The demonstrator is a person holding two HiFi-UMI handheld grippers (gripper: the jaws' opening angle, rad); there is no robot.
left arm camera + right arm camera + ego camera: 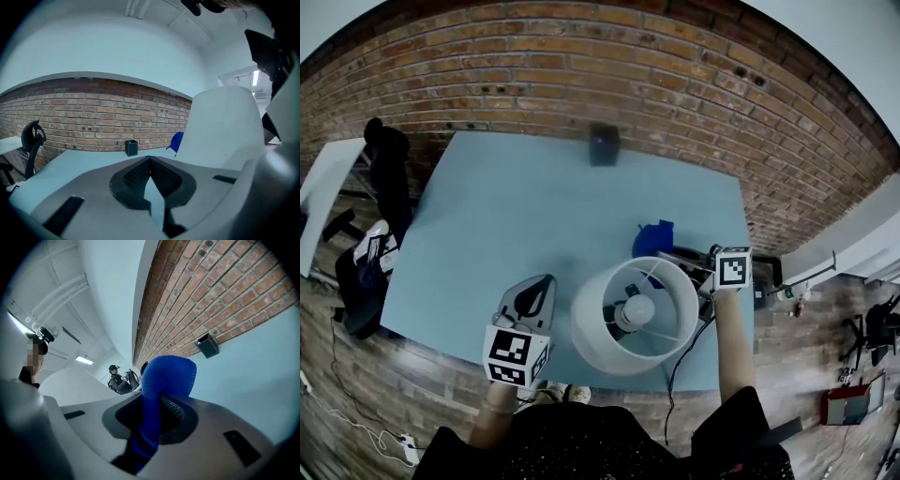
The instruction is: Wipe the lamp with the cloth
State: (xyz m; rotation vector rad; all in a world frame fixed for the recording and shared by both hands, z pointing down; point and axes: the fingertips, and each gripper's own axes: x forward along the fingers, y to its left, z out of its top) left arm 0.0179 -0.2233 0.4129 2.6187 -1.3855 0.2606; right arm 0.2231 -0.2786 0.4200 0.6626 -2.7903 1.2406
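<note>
The lamp (630, 314) stood at the near edge of the table (516, 206), right of centre. The left gripper (150, 158) hung just left of its shade, jaws closed tip to tip with nothing between them. The right gripper (157, 404), at the lamp's far right, was clamped on the blue cloth (166, 378), which stuck up past the jaws. A small dark box (604, 143) sat at the far edge by the brick wall (694, 84).

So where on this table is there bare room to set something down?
Free: the wide stretch of table between the dark box at the far edge and the lamp, out to the left edge. Crowded: the near right, with lamp, cloth, left gripper and right gripper.
</note>
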